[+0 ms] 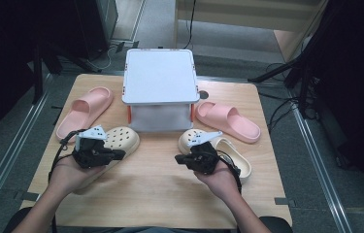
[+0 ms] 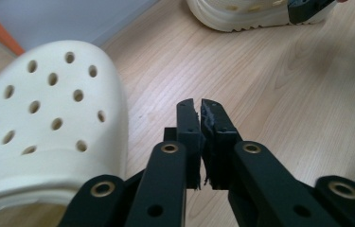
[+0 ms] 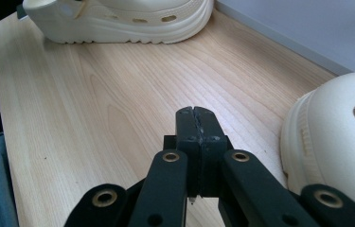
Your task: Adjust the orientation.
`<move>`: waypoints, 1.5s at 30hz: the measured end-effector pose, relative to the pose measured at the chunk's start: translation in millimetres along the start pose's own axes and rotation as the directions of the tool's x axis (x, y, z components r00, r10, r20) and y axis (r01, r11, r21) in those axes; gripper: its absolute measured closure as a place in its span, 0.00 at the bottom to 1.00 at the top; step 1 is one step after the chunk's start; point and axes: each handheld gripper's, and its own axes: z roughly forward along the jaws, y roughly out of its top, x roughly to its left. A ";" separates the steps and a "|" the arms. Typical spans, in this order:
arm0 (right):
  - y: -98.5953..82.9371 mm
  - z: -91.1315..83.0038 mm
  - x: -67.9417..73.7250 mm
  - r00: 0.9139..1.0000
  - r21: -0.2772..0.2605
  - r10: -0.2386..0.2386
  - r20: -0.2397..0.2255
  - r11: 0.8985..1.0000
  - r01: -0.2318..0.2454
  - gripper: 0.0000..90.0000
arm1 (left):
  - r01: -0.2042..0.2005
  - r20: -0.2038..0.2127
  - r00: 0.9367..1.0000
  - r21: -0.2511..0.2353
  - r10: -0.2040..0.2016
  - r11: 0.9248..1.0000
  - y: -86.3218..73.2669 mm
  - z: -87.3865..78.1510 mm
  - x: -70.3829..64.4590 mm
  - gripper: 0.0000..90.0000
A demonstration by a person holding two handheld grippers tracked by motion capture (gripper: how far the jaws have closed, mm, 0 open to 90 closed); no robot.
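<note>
While the high view has the left gripper (image 1: 116, 155) and right gripper (image 1: 182, 158) resting beside the two cream clogs (image 1: 121, 138) (image 1: 225, 151), neither holds anything. Left gripper view – jaws nearly closed, empty, left clog (image 2: 47, 127) just beside; open wide before going for its rim. Right gripper view – jaws pressed together, empty, right clog (image 3: 341, 142) just alongside; same approach.

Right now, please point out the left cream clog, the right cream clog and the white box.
left cream clog (image 1: 121, 138), high view, on its holed toe.
right cream clog (image 1: 235, 158), high view, on its heel side.
white box (image 1: 159, 75), high view, on its lid.
</note>
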 end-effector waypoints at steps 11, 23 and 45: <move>4.7 -0.2 -4.3 1.000 -0.007 -0.006 0.004 1.000 0.006 0.98 | 0.038 -0.042 0.998 -0.018 -0.039 0.999 -11.4 -21.6 12.8 0.98; 11.0 7.6 -4.1 1.000 0.005 -0.025 -0.009 1.000 0.025 0.97 | 0.100 -0.093 0.990 -0.035 -0.103 0.994 -29.0 -40.3 25.5 0.99; 18.2 16.3 -3.1 0.999 0.018 -0.047 -0.026 0.999 0.047 0.93 | 0.165 -0.133 0.977 -0.007 -0.165 0.986 -43.7 -26.5 23.6 0.70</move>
